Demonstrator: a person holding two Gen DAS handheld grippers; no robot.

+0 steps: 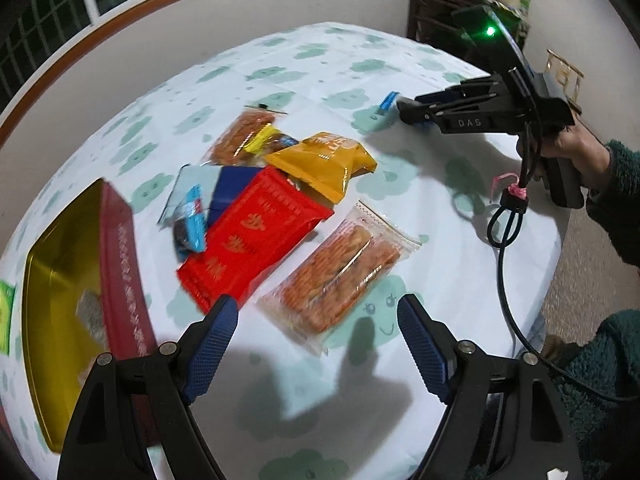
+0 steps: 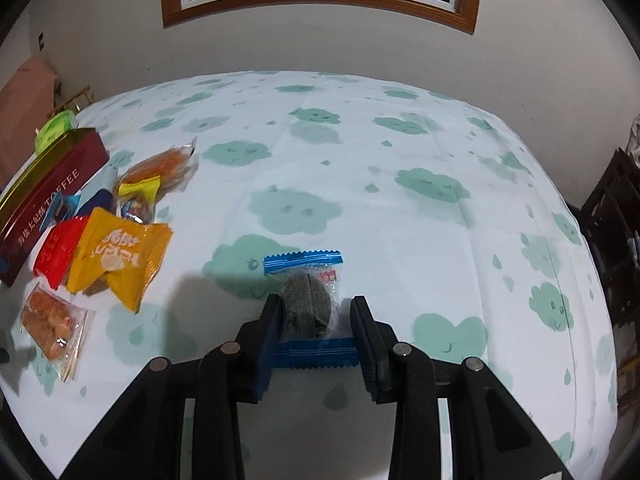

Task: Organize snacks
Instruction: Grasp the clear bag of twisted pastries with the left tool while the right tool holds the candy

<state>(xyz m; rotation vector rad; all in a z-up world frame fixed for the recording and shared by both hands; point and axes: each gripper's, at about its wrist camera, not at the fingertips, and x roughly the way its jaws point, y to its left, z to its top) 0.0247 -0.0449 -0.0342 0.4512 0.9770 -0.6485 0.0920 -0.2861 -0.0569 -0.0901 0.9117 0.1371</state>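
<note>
Glossy wrappers on matt printed cloth

The tablecloth (image 2: 360, 208) looks like soft matt fabric; the toffee tin (image 1: 60, 320) at far left shows shiny gold metal inside (maroon painted sides). The clear cracker packet (image 1: 336, 276) and orange pouch (image 1: 324, 164) are glossy plastic film; the gripper pads (image 1: 420, 344) are rough, ribbed blue rubber.

Left gripper (image 1: 316, 312): black frame w/ silver screws, blue textured pads (image 1: 420, 344); right gripper (image 1: 394, 106) is marked "DAS", green LED lit, black cable looped w/ pink tie. Fuzzy dark-green sleeve (image 1: 616, 200) is worn.
</note>
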